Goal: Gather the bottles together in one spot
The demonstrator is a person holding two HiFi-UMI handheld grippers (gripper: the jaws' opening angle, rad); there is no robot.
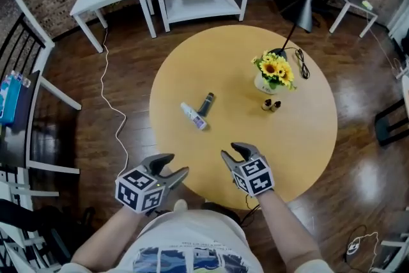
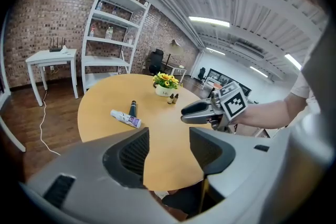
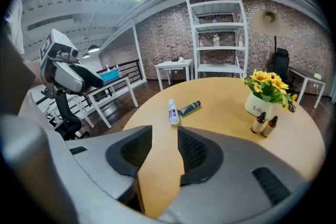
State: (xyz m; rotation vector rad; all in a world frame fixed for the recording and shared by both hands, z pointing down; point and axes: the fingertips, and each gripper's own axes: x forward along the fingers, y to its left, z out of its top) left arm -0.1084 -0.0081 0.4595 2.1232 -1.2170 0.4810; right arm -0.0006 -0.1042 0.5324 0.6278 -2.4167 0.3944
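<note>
your left gripper (image 1: 174,165) and right gripper (image 1: 231,151): jaws apart, nothing between them, both at the near edge of the table (image 1: 307,150). the white bottle (image 1: 193,116) and dark bottle (image 1: 206,103) lie flat mid-table, near ends close together. they're likely light and prone to roll, so take them across mid-body. two brown droppers (image 1: 268,105) stand by the flowers (image 1: 275,70). small, probably glass, tippy; grip the body.

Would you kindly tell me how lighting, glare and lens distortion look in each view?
Head view: even light, sheen on the wooden floor, round table sharp. Left gripper view: strong fisheye bending, ceiling lights blown bright. Right gripper view: dark rounded corners, white bottle fairly crisp.
</note>
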